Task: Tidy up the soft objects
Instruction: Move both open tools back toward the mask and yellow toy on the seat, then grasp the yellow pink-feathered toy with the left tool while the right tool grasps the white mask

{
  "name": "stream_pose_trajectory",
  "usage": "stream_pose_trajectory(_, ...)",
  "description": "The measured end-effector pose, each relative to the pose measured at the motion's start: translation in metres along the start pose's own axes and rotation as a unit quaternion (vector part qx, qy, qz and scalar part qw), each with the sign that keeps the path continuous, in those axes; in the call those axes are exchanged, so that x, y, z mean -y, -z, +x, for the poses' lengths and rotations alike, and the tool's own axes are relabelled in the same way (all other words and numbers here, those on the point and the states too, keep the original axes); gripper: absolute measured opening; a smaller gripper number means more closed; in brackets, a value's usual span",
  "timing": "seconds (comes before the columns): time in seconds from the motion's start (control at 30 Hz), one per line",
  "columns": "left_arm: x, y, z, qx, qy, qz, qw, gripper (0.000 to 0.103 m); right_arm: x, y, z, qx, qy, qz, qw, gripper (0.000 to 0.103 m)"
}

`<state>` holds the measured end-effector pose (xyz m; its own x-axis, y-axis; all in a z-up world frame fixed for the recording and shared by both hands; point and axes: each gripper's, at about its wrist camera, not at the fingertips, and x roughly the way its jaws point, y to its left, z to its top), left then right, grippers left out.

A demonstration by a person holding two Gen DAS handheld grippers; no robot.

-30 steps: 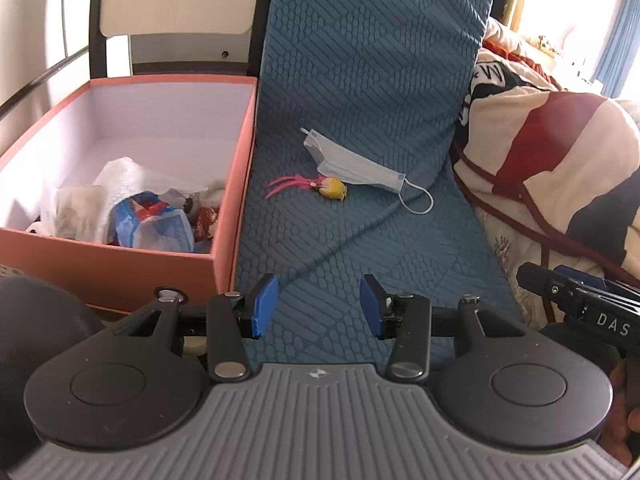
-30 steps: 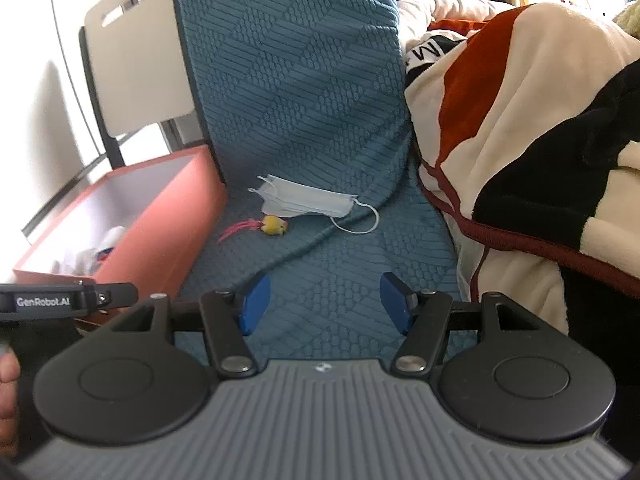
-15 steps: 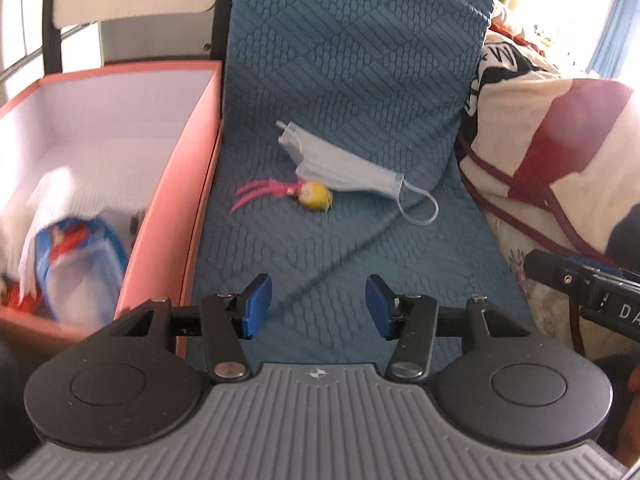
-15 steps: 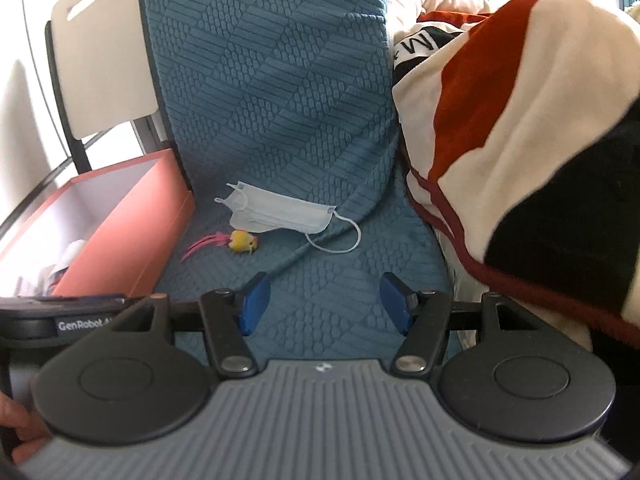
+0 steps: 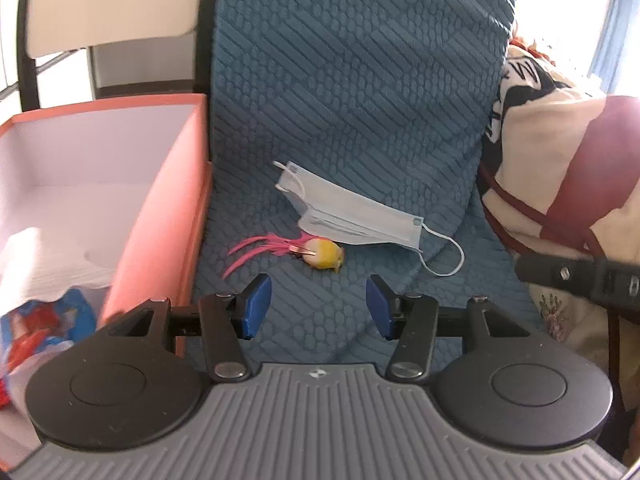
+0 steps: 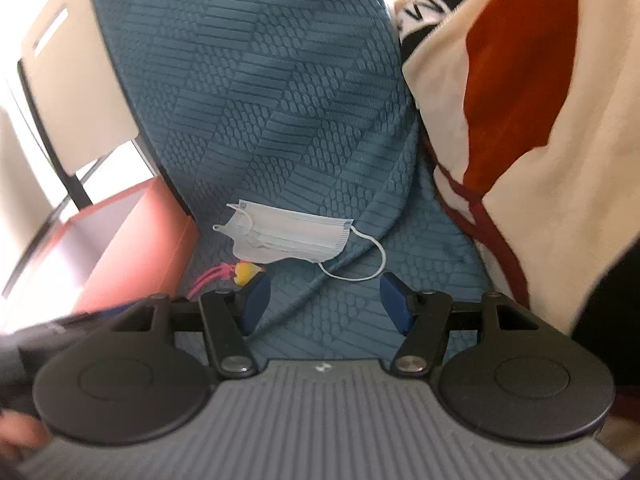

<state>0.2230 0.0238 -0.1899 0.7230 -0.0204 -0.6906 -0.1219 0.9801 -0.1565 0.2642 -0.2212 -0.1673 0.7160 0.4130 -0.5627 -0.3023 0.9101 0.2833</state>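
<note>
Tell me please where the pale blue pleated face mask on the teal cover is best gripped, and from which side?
Grip the pale blue pleated face mask probably at its folded middle, coming from above and the near side. It lies flat on the teal textured cover, so the thin white ear loop may slip out. The open left claw faces it; avoid the small yellow toy with pink feathers touching its near edge.

Teal quilted seat, white chair back (bright daylight behind).
</note>
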Motion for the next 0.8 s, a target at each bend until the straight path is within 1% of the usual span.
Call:
stream_pose_trajectory(0.17, 0.008, -0.006, 0.022, -0.016, 0.005, 0.012, 0.9998, 0.059, 0.014, -0.019, 0.027, -0.026, -0.025, 0.045, 0.998, 0.064)
stream_pose_trajectory(0.27, 0.013, -0.011, 0.036, -0.024, 0.009, 0.017, 0.9995, 0.059, 0.019, -0.030, 0.048, -0.047, -0.044, 0.069, 0.996, 0.064)
stream_pose_trajectory(0.4, 0.018, -0.017, 0.056, -0.033, 0.002, 0.023, 0.9992, 0.059, 0.021, -0.036, 0.075, -0.080, -0.075, 0.099, 0.989, 0.065)
stream_pose_trajectory(0.5, 0.017, -0.022, 0.071, -0.049, 0.004, 0.008, 0.9988, 0.059, 0.029, -0.037, 0.094, -0.105, -0.107, 0.146, 0.978, 0.065)
stream_pose_trajectory(0.6, 0.016, -0.024, 0.086, -0.058, 0.003, -0.001, 0.9983, 0.058, 0.039, -0.036, 0.110, -0.123, -0.134, 0.198, 0.963, 0.062)
stream_pose_trajectory(0.63, 0.017, -0.025, 0.090, -0.059, 0.001, 0.000, 0.9983, 0.059, 0.042, -0.035, 0.115, -0.129, -0.138, 0.213, 0.958, 0.061)
stream_pose_trajectory(0.8, 0.017, -0.030, 0.111, -0.061, -0.006, 0.007, 0.9981, 0.059, 0.046, -0.034, 0.135, -0.146, -0.144, 0.260, 0.944, 0.061)
